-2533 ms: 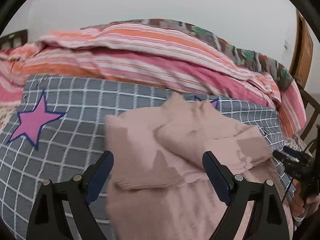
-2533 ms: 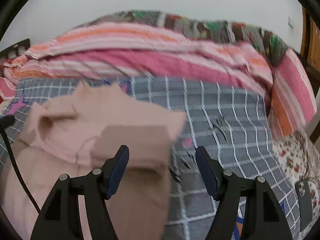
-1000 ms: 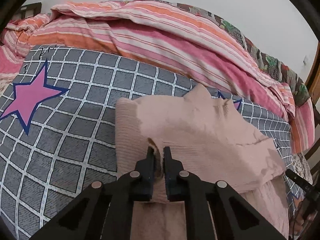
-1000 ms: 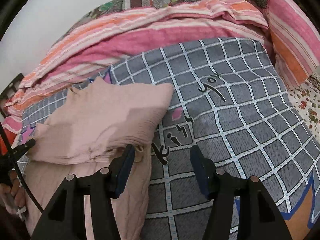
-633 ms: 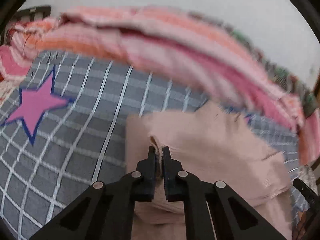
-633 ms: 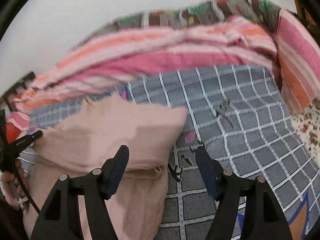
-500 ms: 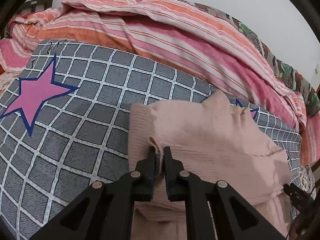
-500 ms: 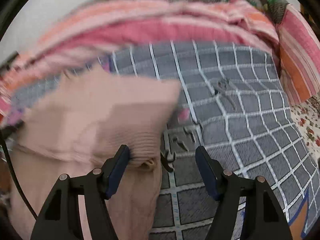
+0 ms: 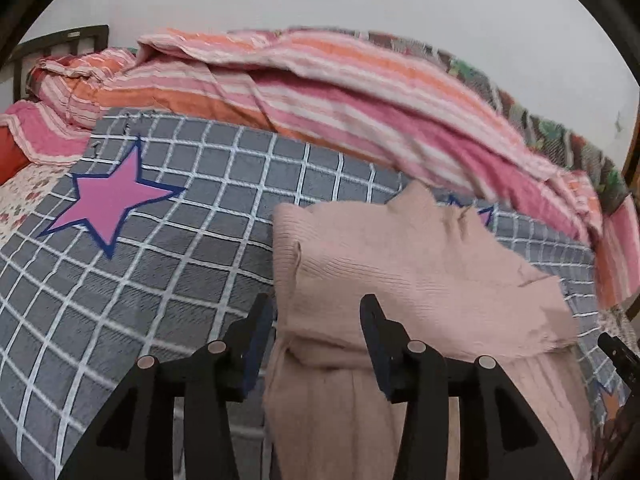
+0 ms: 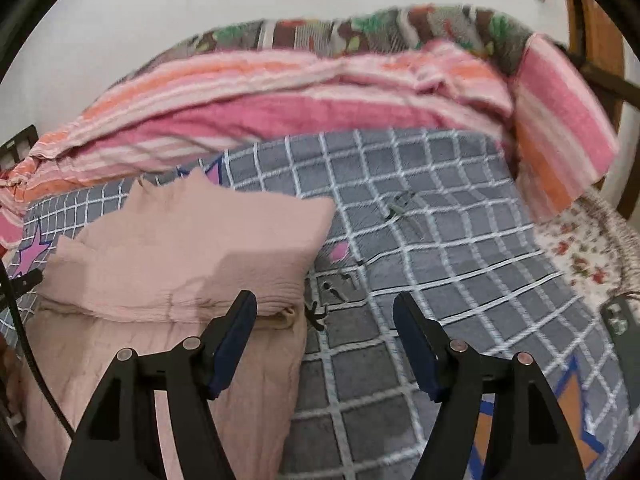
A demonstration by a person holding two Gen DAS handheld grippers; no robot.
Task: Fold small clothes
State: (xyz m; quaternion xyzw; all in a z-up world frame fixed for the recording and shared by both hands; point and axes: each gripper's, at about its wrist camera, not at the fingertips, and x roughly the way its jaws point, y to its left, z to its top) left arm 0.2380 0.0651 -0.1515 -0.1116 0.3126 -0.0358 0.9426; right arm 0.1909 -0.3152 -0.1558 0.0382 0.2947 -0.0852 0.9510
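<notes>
A pale pink ribbed garment (image 9: 420, 280) lies partly folded on the grey checked blanket (image 9: 180, 248); its upper part is doubled over the lower part. My left gripper (image 9: 316, 330) is open, its fingers on either side of the garment's left folded edge, holding nothing. In the right wrist view the same garment (image 10: 192, 252) lies at the left. My right gripper (image 10: 324, 334) is open and empty, straddling the garment's right edge and the blanket (image 10: 420, 240).
A rolled pink and orange striped quilt (image 9: 320, 92) lies along the back of the bed against the wall. A pink star (image 9: 108, 200) is printed on the blanket at the left. A dark phone (image 10: 622, 324) lies at the bed's right edge on a floral sheet.
My left gripper, which was shut on the garment's fold, has opened and let it go. The right gripper stays open and has shifted slightly.
</notes>
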